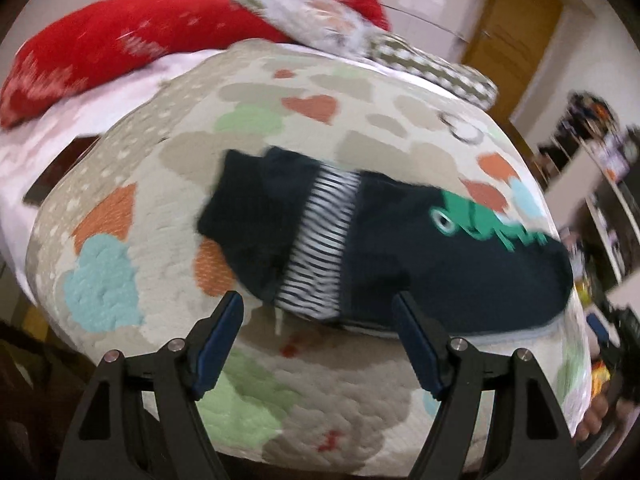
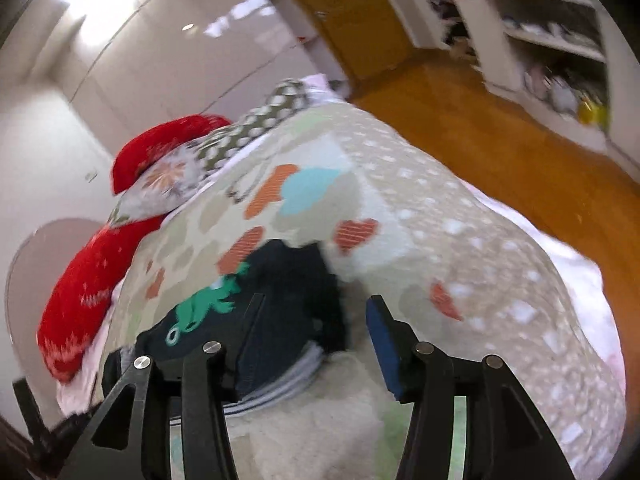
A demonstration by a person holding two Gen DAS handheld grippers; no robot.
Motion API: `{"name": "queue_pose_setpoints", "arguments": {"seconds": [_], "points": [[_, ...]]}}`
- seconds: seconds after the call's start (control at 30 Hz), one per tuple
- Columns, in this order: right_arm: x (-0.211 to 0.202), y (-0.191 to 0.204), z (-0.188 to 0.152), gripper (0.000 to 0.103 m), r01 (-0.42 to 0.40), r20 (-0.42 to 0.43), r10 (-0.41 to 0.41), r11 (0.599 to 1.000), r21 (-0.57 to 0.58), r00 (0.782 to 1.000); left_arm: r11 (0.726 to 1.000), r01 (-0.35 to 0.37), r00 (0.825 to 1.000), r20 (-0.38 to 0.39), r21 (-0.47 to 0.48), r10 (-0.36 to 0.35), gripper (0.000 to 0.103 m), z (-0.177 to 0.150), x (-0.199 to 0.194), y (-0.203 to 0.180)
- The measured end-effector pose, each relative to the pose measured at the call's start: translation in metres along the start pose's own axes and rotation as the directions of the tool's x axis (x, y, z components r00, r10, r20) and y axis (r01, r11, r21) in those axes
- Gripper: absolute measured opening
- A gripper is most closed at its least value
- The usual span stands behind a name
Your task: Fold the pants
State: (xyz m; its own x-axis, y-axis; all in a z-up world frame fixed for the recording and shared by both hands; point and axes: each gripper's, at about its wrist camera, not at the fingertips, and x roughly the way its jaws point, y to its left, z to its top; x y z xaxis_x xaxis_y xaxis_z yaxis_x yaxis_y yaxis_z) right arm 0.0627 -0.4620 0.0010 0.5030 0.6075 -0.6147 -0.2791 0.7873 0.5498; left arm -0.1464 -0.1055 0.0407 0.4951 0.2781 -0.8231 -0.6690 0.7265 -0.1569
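The dark navy pants lie bunched on a heart-patterned quilt, with a black-and-white striped band across the middle and a green frog print at the right end. My left gripper is open and empty, its blue-padded fingers just above the near edge of the pants. In the right wrist view the pants lie low and left. My right gripper is open and empty, its left finger over the pants' edge, the right finger over bare quilt.
Red pillows and a patterned cushion lie at the far end of the bed. A wooden door, wooden floor and cluttered white shelves stand beside the bed. A hand shows at the left view's lower right.
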Motion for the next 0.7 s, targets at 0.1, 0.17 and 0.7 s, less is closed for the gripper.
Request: {"name": "queue_pose_setpoints", "arguments": {"seconds": [0.1, 0.17, 0.7], "points": [[-0.007, -0.009, -0.002, 0.055, -0.015, -0.007, 0.015, 1.000, 0.027, 1.000, 0.996, 0.054, 0.998, -0.029, 0.072, -0.052, 0.076, 0.001, -0.002, -0.027], [-0.010, -0.007, -0.004, 0.055, -0.025, -0.010, 0.025, 1.000, 0.001, 1.000, 0.988, 0.108, 0.993, -0.060, 0.112, -0.102, 0.076, 0.007, 0.000, -0.047], [0.033, -0.005, -0.021, 0.058, -0.074, -0.085, 0.067, 0.993, -0.090, 0.994, 0.808, 0.462, 0.865, -0.387, 0.366, -0.320, 0.077, 0.080, 0.111, -0.288]]}}
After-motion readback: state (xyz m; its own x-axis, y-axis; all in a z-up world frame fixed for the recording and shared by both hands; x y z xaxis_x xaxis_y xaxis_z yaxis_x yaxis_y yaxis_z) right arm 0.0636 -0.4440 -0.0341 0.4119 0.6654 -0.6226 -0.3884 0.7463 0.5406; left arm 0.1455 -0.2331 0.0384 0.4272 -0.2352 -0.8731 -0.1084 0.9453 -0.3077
